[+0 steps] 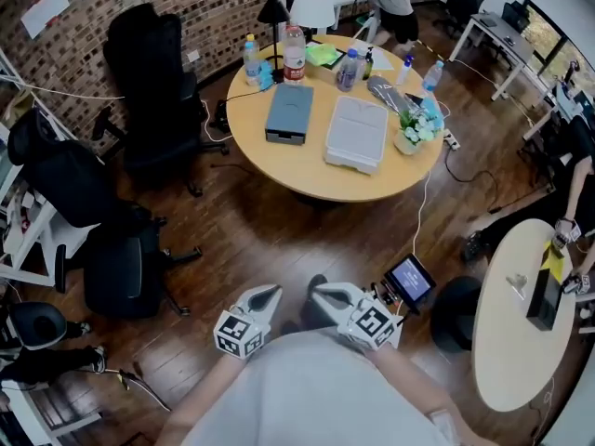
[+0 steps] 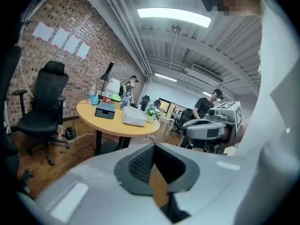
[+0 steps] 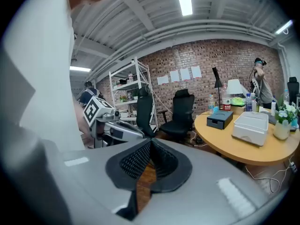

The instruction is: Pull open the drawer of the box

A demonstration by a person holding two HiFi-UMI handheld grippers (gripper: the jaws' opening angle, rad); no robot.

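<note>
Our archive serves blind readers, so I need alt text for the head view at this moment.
Seen from above, a person holds the left gripper and right gripper shut and empty near the body, short of a round table. On it sit a dark drawer box, a white box and bottles.

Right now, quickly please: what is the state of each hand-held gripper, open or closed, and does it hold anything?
Left hand-held gripper: closed, jaws together, holding nothing.
Right hand-held gripper: closed, jaws together, holding nothing.
</note>
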